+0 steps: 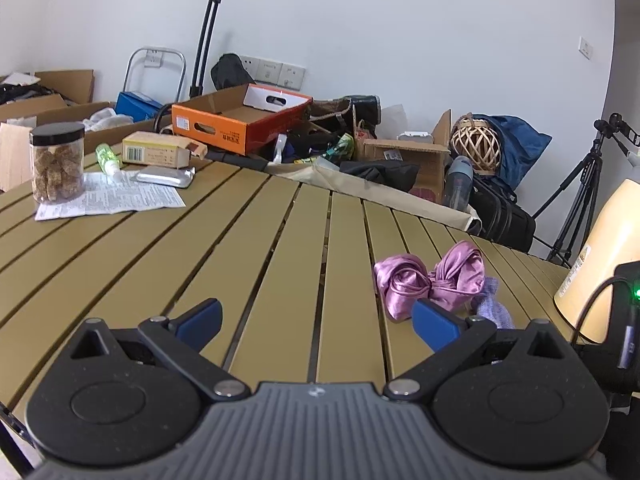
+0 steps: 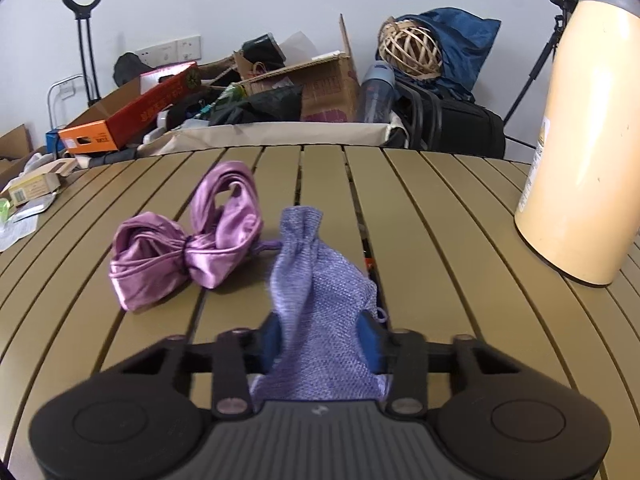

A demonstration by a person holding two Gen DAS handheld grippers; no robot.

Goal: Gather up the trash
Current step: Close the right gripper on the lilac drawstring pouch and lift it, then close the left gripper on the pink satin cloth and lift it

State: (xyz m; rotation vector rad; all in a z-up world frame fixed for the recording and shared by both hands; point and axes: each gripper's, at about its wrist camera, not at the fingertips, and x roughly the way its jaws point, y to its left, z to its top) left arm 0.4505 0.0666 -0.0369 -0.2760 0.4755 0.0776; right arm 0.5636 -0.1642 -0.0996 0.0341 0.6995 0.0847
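My right gripper (image 2: 322, 340) is shut on a lilac knitted pouch (image 2: 316, 280), whose far end points away over the slatted table (image 2: 420, 220). A pink satin bow-shaped cloth (image 2: 188, 244) lies just left of the pouch. In the left wrist view the same pink cloth (image 1: 432, 280) lies by my right fingertip, with the pouch (image 1: 494, 300) behind it. My left gripper (image 1: 316, 320) is open and empty, low over the table. At the far left lie a printed paper sheet (image 1: 112, 198), a silver foil pack (image 1: 164, 176), a small carton (image 1: 160, 152) and a green bottle (image 1: 106, 158).
A jar of brown snacks (image 1: 58, 164) stands on the paper. A tall cream flask (image 2: 588, 140) stands on the table's right side, also in the left wrist view (image 1: 600, 272). Beyond the far edge are an orange box (image 1: 240, 120), cardboard boxes, bags and a tripod (image 1: 580, 200).
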